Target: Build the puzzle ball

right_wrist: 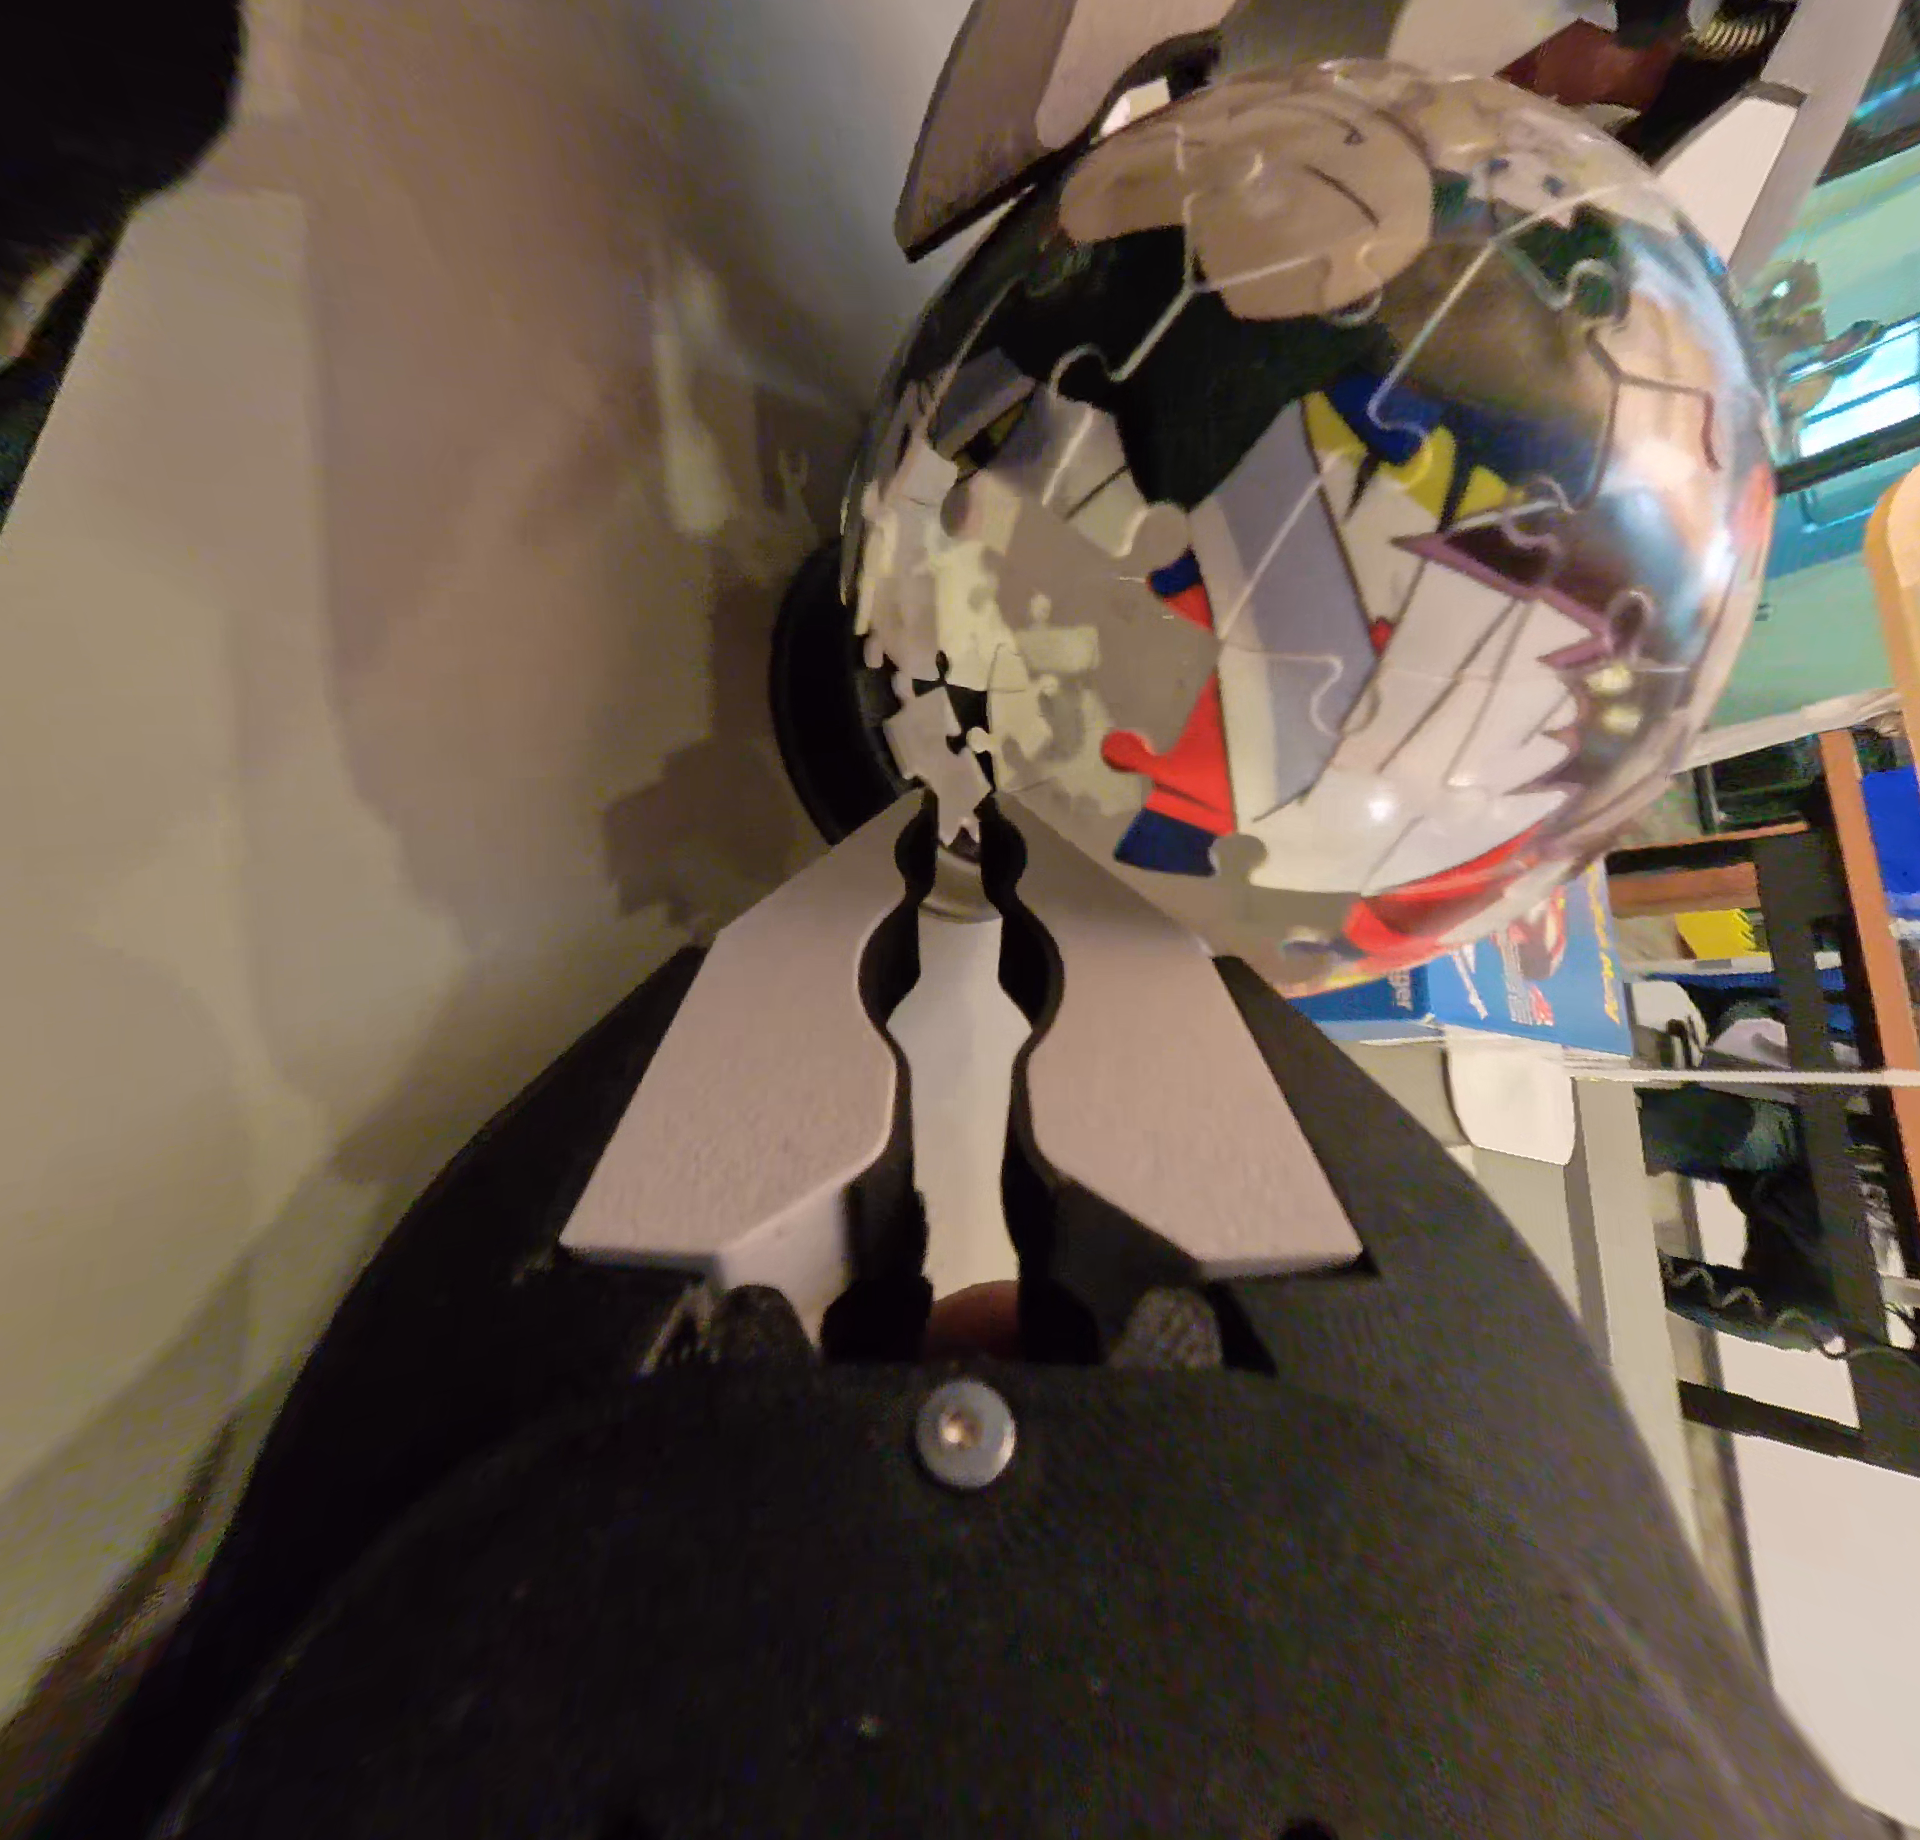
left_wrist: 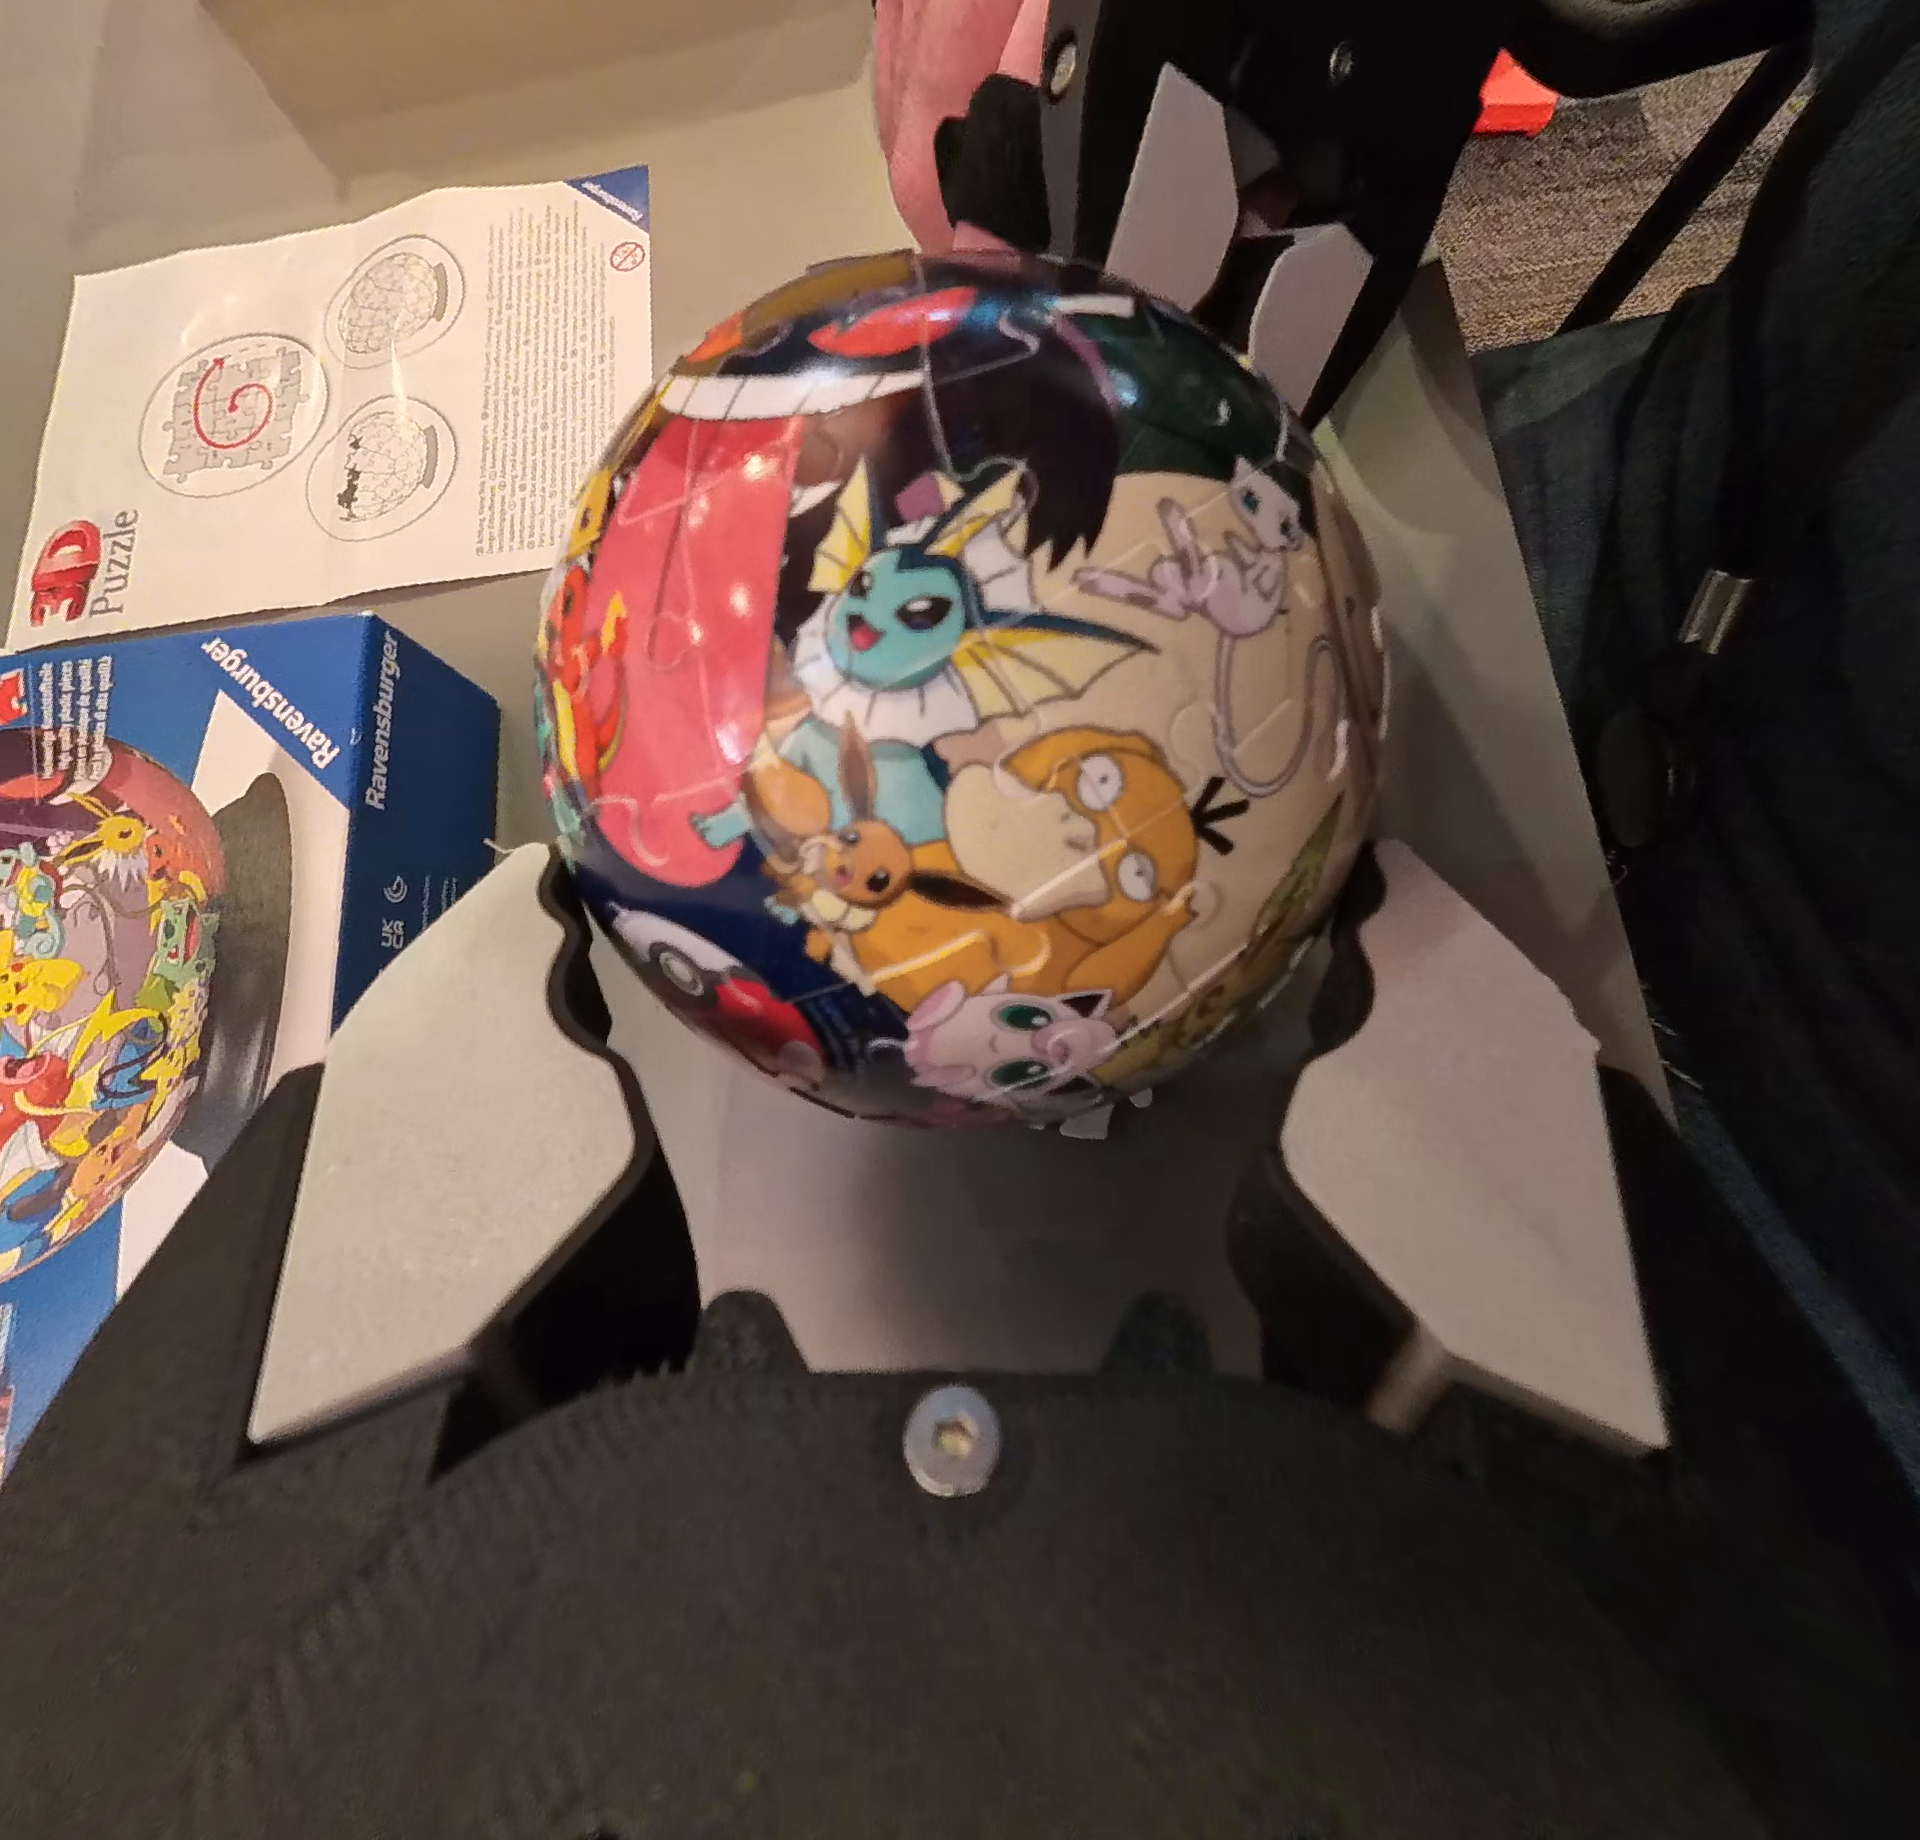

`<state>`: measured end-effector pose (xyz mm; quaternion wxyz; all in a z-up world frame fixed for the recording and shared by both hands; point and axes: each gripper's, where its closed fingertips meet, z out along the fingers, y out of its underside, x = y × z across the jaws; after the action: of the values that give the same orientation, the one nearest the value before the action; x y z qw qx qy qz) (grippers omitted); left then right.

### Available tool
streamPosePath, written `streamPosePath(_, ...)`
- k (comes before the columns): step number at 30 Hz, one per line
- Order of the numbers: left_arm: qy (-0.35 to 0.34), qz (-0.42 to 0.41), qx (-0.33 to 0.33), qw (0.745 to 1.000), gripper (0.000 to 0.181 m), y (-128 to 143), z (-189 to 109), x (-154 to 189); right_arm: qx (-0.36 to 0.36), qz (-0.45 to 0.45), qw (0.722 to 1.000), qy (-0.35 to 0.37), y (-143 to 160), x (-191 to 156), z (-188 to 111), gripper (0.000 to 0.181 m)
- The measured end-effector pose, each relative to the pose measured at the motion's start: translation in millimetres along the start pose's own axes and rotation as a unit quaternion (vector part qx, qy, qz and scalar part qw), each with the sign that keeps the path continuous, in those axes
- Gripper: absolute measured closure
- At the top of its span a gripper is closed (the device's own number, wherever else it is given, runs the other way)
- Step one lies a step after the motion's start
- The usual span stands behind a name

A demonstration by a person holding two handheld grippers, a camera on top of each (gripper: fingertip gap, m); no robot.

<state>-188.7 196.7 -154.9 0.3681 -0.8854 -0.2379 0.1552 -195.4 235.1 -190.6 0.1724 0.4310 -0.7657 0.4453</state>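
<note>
While the puzzle ball (left_wrist: 961, 689) is sitting just above the grey table (left_wrist: 436, 117), the left gripper (left_wrist: 961, 949) is cradling it, its jaws spread wide with a fingertip pressing on each lower side of the sphere. The ball is showing glossy cartoon creatures, and its pieces are looking almost fully joined; in the right wrist view a small dark gap (right_wrist: 951, 694) is showing among pale pieces at its edge. The right gripper (right_wrist: 956, 824) is meeting the ball there, its jaws nearly together and pinching a small pale puzzle piece (right_wrist: 961, 777) at that gap. In the left wrist view that same gripper is reaching in from the far side, touching the top of the ball, with a person's hand (left_wrist: 935, 65) behind it. A folded instruction sheet (left_wrist: 343, 408) is lying to the left, and a blue puzzle box (left_wrist: 208, 855) is lying just beside it, nearer the camera.
</note>
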Motion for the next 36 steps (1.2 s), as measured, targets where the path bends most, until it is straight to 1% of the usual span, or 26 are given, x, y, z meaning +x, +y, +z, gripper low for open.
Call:
streamPosePath(3, 0.000, 0.001, 0.000, 1.000, 0.049, -0.1, 0.0, 0.2, 0.017, 0.012, 1.000, -0.013, -2.3, -2.8, -1.6, 0.177)
streamPosePath(7, -0.001, 0.001, 0.000, 1.000, 0.049, 0.0, -0.1, 0.4, 0.008, 0.006, 1.000, -0.015, -1.4, -5.4, 2.4, 0.181)
streamPosePath(11, -0.002, 0.000, 0.001, 1.000, 0.049, 0.0, -0.3, 0.6, 0.002, 0.005, 1.000, -0.018, 0.3, -5.5, 4.8, 0.181)
streamPosePath(16, -0.003, -0.001, 0.003, 1.000, 0.049, 0.3, -0.8, 0.8, 0.018, 0.041, 0.998, -0.045, 5.8, -5.8, -1.5, 0.170)
streamPosePath(19, -0.003, -0.002, 0.006, 1.000, 0.049, 0.3, -0.9, 1.0, 0.043, 0.054, 0.995, -0.072, 6.9, -9.8, -6.2, 0.163)
streamPosePath(24, -0.002, -0.002, 0.007, 1.000, 0.049, 0.0, -0.8, 1.0, 0.063, 0.068, 0.991, -0.098, 5.9, -11.4, -3.7, 0.159)
streamPosePath(27, -0.002, -0.005, 0.009, 1.000, 0.049, 0.6, -1.5, 1.1, 0.087, 0.069, 0.987, -0.119, -1.7, -14.6, -3.4, 0.149)
streamPosePath(28, -0.002, -0.006, 0.010, 1.000, 0.049, 0.5, -1.5, 1.0, 0.084, 0.067, 0.986, -0.123, -0.9, -14.9, -1.6, 0.148)
streamPosePath(29, -0.002, -0.007, 0.012, 1.000, 0.049, 0.4, -1.5, 0.9, 0.078, 0.064, 0.987, -0.123, 1.6, -14.2, 1.5, 0.148)
streamPosePath(33, -0.002, -0.007, 0.014, 1.000, 0.049, 0.0, -1.0, 1.1, 0.078, 0.076, 0.983, -0.145, 3.3, -12.7, 6.4, 0.161)
streamPosePath(36, -0.003, -0.006, 0.015, 1.000, 0.049, -0.1, -1.0, 0.3, 0.078, 0.069, 0.984, -0.146, 3.3, -12.8, 7.3, 0.164)
